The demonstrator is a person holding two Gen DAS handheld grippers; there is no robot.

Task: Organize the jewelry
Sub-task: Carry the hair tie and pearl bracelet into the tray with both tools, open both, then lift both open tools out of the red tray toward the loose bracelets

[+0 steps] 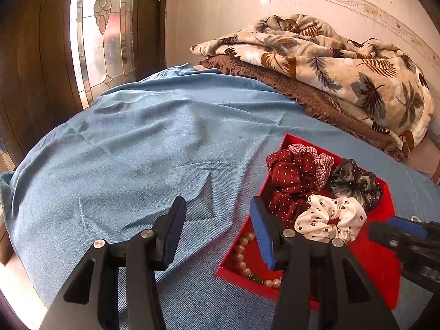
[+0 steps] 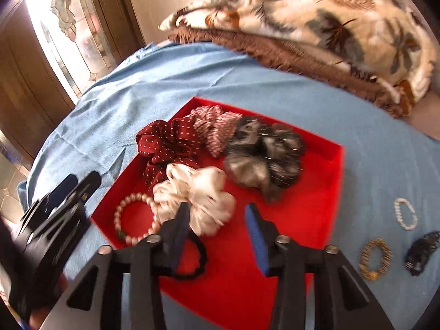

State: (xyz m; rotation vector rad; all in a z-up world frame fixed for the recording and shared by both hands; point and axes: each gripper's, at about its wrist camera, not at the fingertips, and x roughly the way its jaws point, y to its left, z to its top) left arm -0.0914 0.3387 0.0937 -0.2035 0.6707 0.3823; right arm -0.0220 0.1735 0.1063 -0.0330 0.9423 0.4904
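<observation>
Bracelets on blue cloth beside scrunchie-filled red tray.

Left finger hides part of the bead bracelet; black clip blurred; blanket cut off.

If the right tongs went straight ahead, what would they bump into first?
Probably the white cherry-print fabric scrunchie in the red tray. It sits just past the open right tongs, nearer the left finger, though depth is hard to judge.
</observation>
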